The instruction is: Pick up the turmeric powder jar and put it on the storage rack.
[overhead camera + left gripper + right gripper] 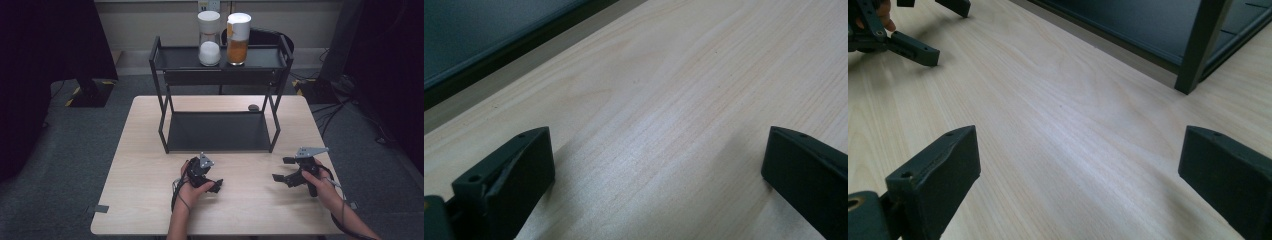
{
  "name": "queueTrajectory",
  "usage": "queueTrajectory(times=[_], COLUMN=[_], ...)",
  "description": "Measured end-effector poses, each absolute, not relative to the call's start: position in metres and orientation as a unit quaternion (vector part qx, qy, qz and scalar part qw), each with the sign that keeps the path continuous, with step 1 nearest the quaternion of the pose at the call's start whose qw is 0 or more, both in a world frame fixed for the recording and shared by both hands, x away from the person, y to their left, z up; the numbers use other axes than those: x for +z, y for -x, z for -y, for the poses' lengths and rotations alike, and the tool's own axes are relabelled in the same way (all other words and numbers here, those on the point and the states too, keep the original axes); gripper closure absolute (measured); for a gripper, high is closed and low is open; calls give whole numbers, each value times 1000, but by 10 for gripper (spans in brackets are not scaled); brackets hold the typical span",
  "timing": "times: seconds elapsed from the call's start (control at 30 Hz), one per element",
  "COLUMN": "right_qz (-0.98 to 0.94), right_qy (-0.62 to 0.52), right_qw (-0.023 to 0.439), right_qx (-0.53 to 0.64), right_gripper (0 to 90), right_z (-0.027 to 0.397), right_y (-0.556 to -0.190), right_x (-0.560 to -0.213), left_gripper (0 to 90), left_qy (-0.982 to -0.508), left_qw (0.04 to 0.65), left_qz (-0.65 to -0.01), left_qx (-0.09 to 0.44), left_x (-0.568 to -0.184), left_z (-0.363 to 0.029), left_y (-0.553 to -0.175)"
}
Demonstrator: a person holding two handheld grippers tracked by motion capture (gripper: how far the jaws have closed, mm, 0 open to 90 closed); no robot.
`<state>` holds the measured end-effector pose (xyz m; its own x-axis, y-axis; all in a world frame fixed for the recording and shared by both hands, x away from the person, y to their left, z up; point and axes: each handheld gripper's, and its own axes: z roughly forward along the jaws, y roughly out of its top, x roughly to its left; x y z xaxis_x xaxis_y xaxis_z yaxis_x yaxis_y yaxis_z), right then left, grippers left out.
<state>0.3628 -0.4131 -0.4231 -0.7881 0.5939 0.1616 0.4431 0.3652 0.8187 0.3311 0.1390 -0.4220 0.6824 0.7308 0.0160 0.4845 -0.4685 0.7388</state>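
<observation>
Two lidded jars, white-filled (209,38) and orange-filled (238,39), stand upright.

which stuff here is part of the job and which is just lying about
Part of the job:
- left tongs, open, empty, low over the table
- right tongs, open, empty
- black rack, nearest to them
- white-filled jar on the rack's top shelf
- orange-filled jar beside it

Just lying about:
- small dark object on the table behind the rack

The surface (150,200) is light wood grain and stands on grey carpet floor (60,165). A pale wall (150,20) with a socket (209,5) runs behind. Dark curtains (45,45) flank both sides. Cables (332,112) lie at right.
</observation>
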Motion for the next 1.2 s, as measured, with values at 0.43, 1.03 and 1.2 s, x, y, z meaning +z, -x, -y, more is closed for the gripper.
queueTrajectory(times=[0.43,1.03,1.2], right_qz=[-826,-846,-861], right_qy=[-317,-304,-292], right_qw=[90,121,134], right_qx=[458,421,393], right_gripper=[23,23,22], right_z=[423,434,435], right_y=[-356,-343,-335], right_x=[-424,-419,-415], left_gripper=[0,0,0], left_qy=[-840,-840,-840], left_qw=[368,368,367], left_qz=[-362,-362,-361], left_qx=[168,168,167], left_x=[-422,-422,-422], left_z=[-139,-139,-139], left_y=[-331,-331,-331])
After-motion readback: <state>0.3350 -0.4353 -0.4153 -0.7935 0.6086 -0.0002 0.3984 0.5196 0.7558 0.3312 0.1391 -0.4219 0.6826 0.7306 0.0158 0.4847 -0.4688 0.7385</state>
